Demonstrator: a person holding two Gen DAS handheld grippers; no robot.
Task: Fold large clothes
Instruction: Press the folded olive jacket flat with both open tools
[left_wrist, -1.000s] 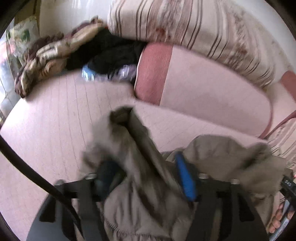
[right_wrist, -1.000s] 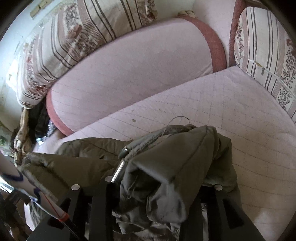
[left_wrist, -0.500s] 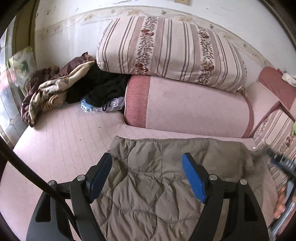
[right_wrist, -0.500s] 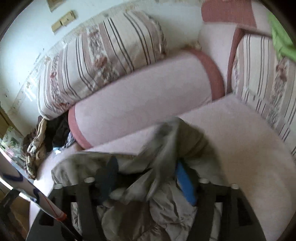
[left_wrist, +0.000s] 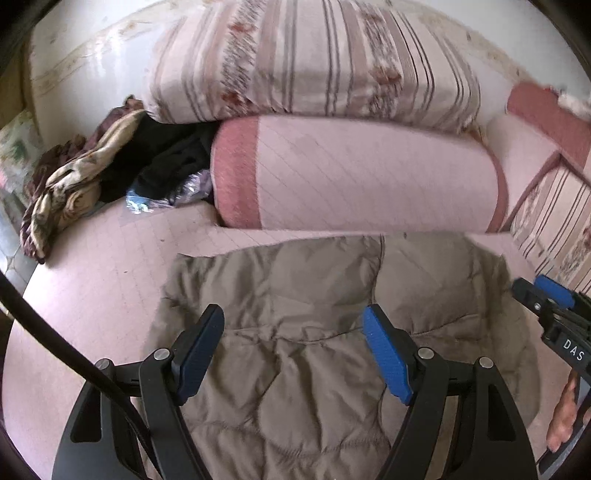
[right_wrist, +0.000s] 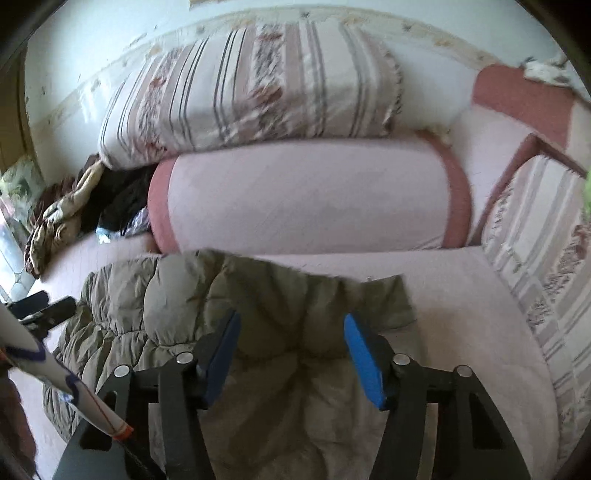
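An olive quilted jacket (left_wrist: 314, 295) lies spread on the pink sofa seat (left_wrist: 96, 280); it also shows in the right wrist view (right_wrist: 207, 295). My left gripper (left_wrist: 293, 349) is open and empty, hovering above the jacket's left half. My right gripper (right_wrist: 291, 354) is open and empty above the jacket's right half, near its right edge. The right gripper also shows at the right edge of the left wrist view (left_wrist: 550, 299), with a hand below it.
A pink bolster (left_wrist: 362, 177) and a striped floral cushion (left_wrist: 314, 59) lie behind the jacket. A heap of dark and patterned clothes (left_wrist: 110, 166) sits at the far left. A striped armrest cushion (right_wrist: 543, 251) bounds the seat on the right.
Both grippers held bunched jacket fabric a second ago. They let go and opened, the left first, and the jacket now lies spread flat on the seat.
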